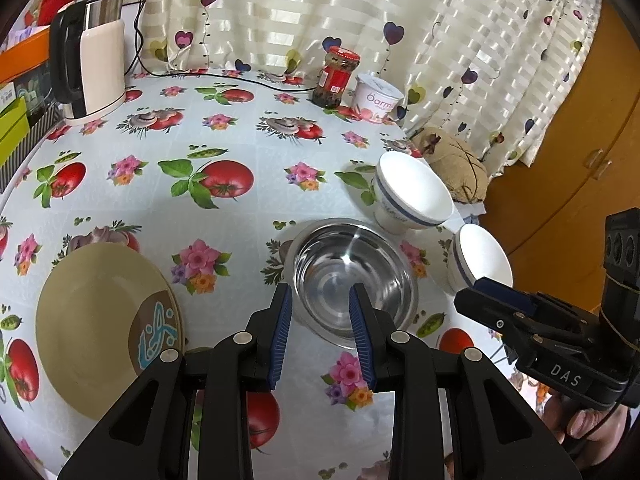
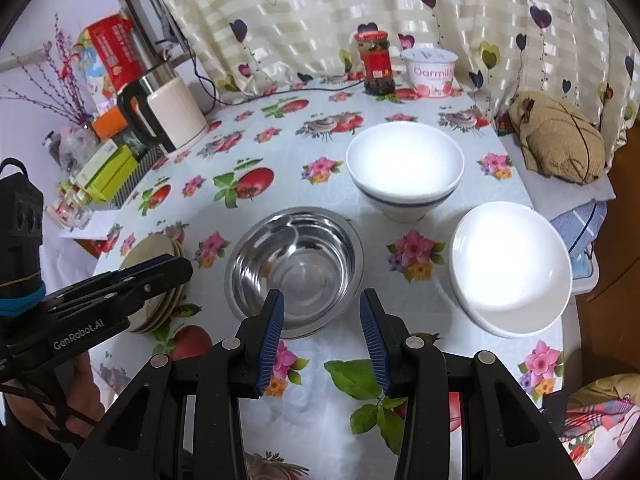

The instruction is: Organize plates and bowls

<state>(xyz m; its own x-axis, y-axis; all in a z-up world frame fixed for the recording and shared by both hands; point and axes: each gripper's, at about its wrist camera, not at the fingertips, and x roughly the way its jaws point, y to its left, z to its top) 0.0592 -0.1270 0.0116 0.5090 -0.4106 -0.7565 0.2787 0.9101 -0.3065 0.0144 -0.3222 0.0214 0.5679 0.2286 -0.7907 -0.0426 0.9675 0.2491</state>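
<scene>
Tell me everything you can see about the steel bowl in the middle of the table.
The steel bowl is round, shiny metal with a wide flat rim and a mirror-like inside. It is empty and stands upright on the flowered tablecloth, near the table's front middle. Tan plates lie to its left, white bowls to its right. Nothing touches it; both grippers hover short of it.
</scene>
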